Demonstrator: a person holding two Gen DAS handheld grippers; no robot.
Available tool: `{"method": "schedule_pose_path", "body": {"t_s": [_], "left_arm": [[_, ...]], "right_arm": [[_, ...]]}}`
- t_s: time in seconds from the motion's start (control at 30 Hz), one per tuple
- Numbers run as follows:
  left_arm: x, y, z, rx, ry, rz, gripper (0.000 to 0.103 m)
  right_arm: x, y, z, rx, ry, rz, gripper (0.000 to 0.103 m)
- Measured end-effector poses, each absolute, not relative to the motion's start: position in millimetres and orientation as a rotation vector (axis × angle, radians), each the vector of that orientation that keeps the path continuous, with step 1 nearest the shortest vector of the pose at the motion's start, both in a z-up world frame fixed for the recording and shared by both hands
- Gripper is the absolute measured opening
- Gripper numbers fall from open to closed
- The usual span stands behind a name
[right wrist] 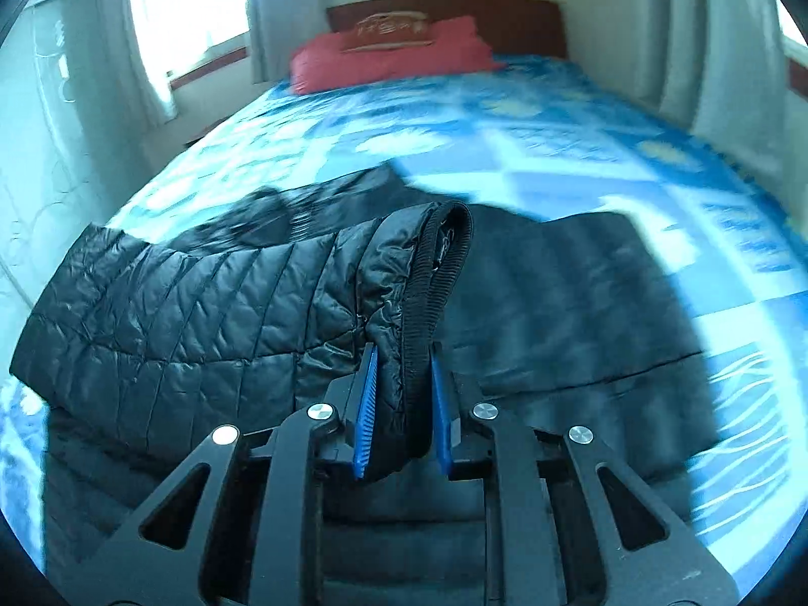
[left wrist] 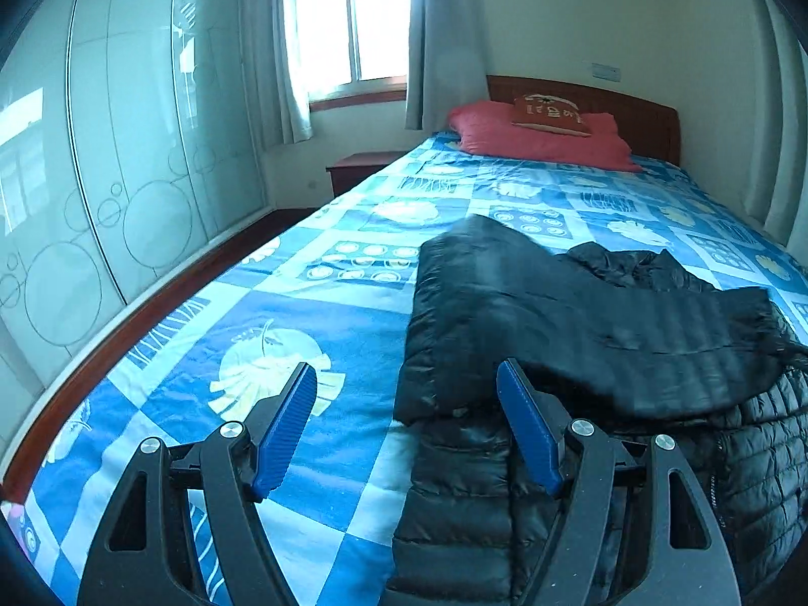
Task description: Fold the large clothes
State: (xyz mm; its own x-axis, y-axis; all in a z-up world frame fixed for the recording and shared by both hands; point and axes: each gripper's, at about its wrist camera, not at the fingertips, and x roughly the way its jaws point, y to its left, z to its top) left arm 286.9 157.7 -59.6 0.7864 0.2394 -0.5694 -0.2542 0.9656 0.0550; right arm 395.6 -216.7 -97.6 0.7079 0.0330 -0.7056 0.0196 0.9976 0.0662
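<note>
Your right gripper is clenched on the ribbed cuff of a sleeve of the black quilted puffer jacket, both blue pads pressing the fabric. Your left gripper stands released over the jacket's left edge, nothing between its pads.

The jacket lies on the near right part of the blue patterned bedspread, its body spread flat. In the left wrist view 1 sleeve already lies folded across the body. In the right wrist view the gripped sleeve is lifted off the jacket, so I judge the sleeve-folding step half done, with the body folds left.

The jacket's long axis seems to run near to far along the bed, its rumpled far end toward the red pillow. The held sleeve runs left to right, cuff at the right.
</note>
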Motion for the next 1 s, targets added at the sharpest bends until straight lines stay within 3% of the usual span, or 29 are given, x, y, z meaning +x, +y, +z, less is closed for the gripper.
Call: {"method": "schedule_pose_path", "body": {"t_s": [0.5, 0.63, 0.8, 1.0], "left_arm": [[324.6, 153.9, -83.2, -0.045, 0.695, 0.231, 0.073], [335.1, 157.5, -77.6, -0.067, 0.677, 0.223, 0.073], [361.3, 151.7, -78.4, -0.041, 0.669, 0.213, 0.073], [394.5, 145.1, -117.5, 0.029, 0.782, 0.225, 0.073]], "right_arm": [[410.3, -280.0, -137.3, 0.058, 0.886, -0.134, 0.021], [399.2, -272.6, -116.5, 0.037, 0.817, -0.178, 0.050], [403.1, -246.9, -108.8, 0.120, 0.800, -0.057, 0.051], [422.6, -215.0, -148.8, 0.046, 0.889, -0.023, 0.052]]}}
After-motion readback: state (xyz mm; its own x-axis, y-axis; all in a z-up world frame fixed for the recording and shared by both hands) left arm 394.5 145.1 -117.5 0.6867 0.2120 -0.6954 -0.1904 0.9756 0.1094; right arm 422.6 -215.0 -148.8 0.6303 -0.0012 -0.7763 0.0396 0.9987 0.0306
